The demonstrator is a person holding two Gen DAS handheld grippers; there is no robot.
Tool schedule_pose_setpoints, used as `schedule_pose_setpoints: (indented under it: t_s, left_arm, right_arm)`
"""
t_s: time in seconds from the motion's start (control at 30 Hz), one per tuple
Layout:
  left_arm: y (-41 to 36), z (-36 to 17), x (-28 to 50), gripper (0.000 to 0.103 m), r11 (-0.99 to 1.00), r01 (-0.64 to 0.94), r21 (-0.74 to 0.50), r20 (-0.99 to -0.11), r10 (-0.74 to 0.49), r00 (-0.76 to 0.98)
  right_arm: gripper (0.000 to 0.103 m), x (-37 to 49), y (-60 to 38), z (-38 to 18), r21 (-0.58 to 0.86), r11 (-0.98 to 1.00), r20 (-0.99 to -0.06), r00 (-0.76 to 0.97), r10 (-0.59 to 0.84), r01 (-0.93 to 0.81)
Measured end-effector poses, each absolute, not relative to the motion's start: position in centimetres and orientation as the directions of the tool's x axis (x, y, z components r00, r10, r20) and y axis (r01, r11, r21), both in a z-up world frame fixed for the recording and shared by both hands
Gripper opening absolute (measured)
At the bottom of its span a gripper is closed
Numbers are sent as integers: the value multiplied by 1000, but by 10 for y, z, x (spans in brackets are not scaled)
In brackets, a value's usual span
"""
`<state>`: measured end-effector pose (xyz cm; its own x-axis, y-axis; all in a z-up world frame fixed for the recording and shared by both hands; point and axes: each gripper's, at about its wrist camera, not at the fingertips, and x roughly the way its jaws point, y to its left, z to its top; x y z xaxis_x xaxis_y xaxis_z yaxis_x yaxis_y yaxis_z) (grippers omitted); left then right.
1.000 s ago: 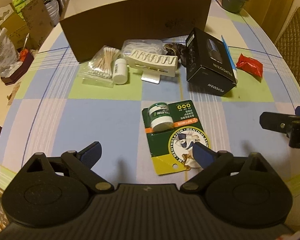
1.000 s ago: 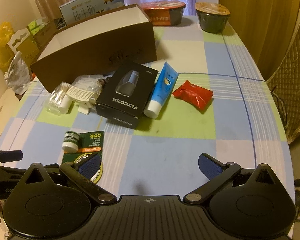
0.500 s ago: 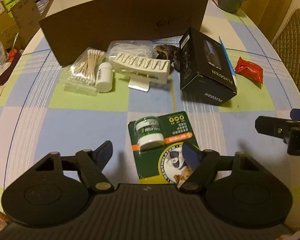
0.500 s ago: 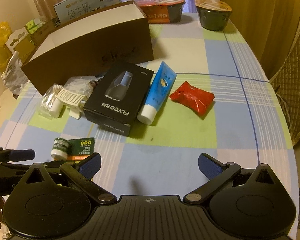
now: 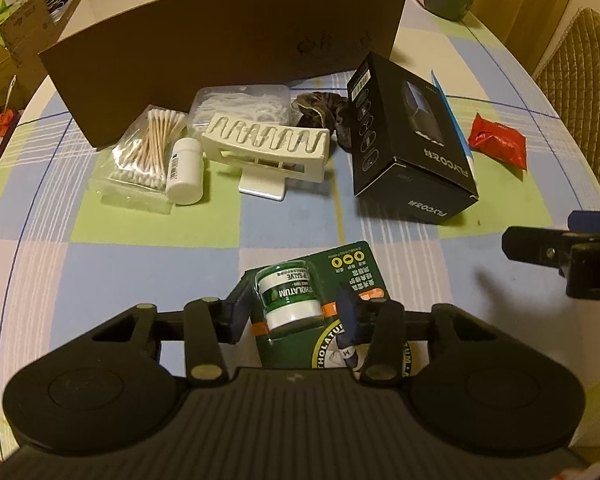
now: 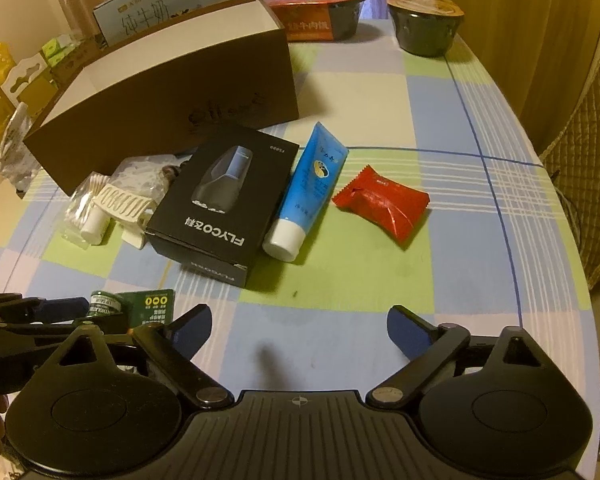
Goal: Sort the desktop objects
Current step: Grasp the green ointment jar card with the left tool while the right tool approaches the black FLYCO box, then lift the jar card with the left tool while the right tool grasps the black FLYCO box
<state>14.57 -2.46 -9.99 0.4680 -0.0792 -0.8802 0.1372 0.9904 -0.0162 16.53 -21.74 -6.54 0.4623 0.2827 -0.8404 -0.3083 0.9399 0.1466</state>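
Jaws narrowing around the Mentholatum salve pack.

Left gripper [image 5: 296,312] has dropped low and slid forward in the last second, and its jaws, spread wide a moment ago, now bracket the little green-and-white jar [image 5: 290,298] blistered onto its green card [image 5: 340,276]; there's a sliver of gap on each side, so I'd call it closing in, not gripped yet. That looks like the first pick of the sort, likely bound for the brown cardboard box [image 5: 228,40] behind. The pack lies flat on the checked table [image 5: 100,272], near edge, well apart from the black FLYCO box [image 5: 412,148]. Right gripper [image 6: 300,328] hovers over bare cloth, jaws spread wide, holding nothing.
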Motion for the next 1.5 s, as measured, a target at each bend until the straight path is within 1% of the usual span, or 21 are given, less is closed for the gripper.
schedule_pose_setpoints:
  t_s: [0.1, 0.2, 0.37, 0.53, 0.77, 0.9, 1.17, 1.27, 1.5]
  left_arm:
    - [-24, -103, 148, 32, 989, 146, -12, -884, -79, 461]
    - [-20, -105, 151, 29, 988, 154, -22, -887, -90, 453]
    - [-10, -105, 151, 28, 985, 174, 12, -879, -72, 471]
    - [14, -104, 150, 28, 988, 153, 27, -882, -49, 470]
    - [40, -104, 157, 29, 990, 137, 43, -881, -27, 473]
    - [44, -107, 164, 27, 990, 139, 28, -881, -41, 471]
    - [66, -97, 175, 26, 987, 152, 43, -869, -38, 493]
    - [77, -90, 177, 26, 985, 155, 69, -859, -20, 512]
    - [98, -82, 186, 27, 985, 159, 60, -852, -32, 523]
  right_arm:
    - [90, 169, -215, -67, 144, 940, -843, 459, 280, -309]
    - [87, 172, -212, -69, 148, 939, -845, 453, 283, -310]
    - [85, 176, -208, -69, 156, 937, -844, 451, 291, -313]
    - [82, 179, -202, -68, 170, 934, -838, 452, 305, -315]
    - [82, 182, -192, -62, 197, 929, -826, 458, 330, -314]
    - [82, 186, -187, -57, 224, 928, -809, 475, 347, -297]
    - [82, 196, -172, -55, 289, 919, -775, 498, 389, -269]
    - [82, 201, -164, -59, 298, 919, -777, 494, 390, -257]
    - [83, 212, -150, -71, 299, 933, -797, 485, 361, -202]
